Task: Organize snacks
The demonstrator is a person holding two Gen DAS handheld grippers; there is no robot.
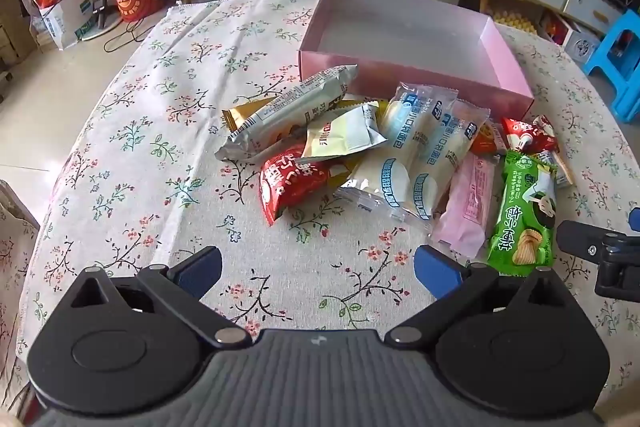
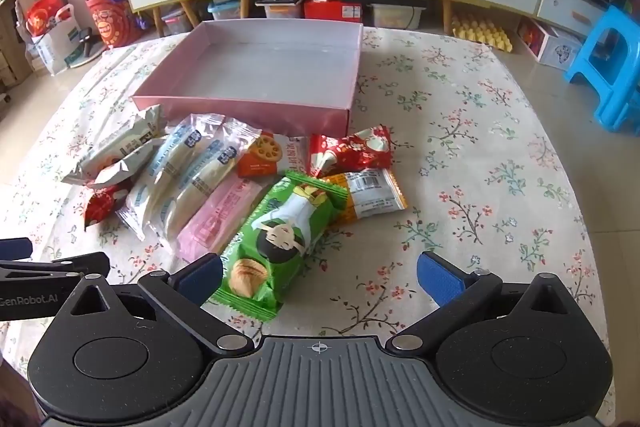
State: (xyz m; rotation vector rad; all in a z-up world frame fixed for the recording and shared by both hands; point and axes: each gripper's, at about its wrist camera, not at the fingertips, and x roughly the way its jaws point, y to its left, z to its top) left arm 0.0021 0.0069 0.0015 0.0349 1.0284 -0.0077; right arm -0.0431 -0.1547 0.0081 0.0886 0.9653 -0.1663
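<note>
Evidently nothing had been sorted yet: the pink box stood empty at twelve o'clock on the floral tablecloth, while every snack packet lay heaped just before its near wall. The right gripper hung spread wide and empty, the green chip packet at its eleven o'clock beside one blue pad. The left gripper gaped likewise, holding nothing, with the red packet at eleven.

Glossy plastic snack wrappers, matt cardboard pink box, woven cloth w/ floral print
</note>
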